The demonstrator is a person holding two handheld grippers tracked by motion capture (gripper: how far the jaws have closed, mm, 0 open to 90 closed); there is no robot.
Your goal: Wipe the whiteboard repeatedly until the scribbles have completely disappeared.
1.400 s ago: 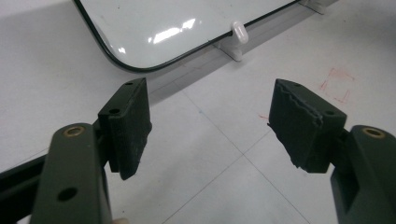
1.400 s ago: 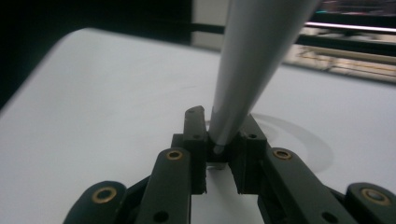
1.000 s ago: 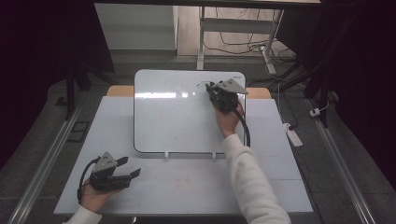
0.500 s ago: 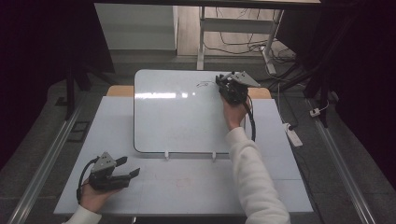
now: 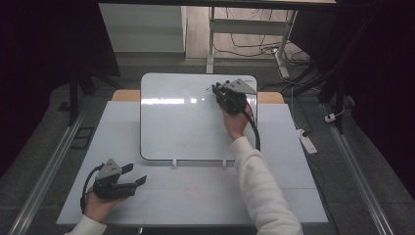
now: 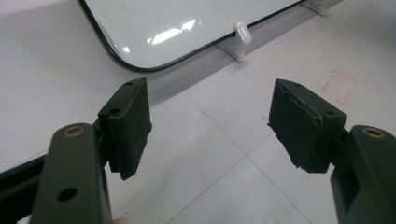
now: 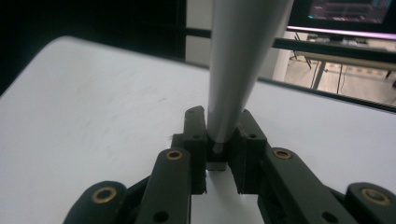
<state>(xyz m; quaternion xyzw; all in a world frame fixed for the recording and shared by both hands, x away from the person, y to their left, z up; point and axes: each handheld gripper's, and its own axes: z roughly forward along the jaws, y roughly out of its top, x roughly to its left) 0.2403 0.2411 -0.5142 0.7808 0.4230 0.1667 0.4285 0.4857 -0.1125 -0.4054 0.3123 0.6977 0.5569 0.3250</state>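
Near the far right corner of the whiteboard (image 5: 195,117), which covers the table's (image 5: 293,196) far middle, the right gripper (image 5: 226,93) pinches a grey marker (image 7: 243,60) that stands steeply over the board. Writing probably goes best with light, even pressure and that steep angle held. By the table's near left corner, the left gripper (image 5: 134,175) rests level, jaws spread and empty.
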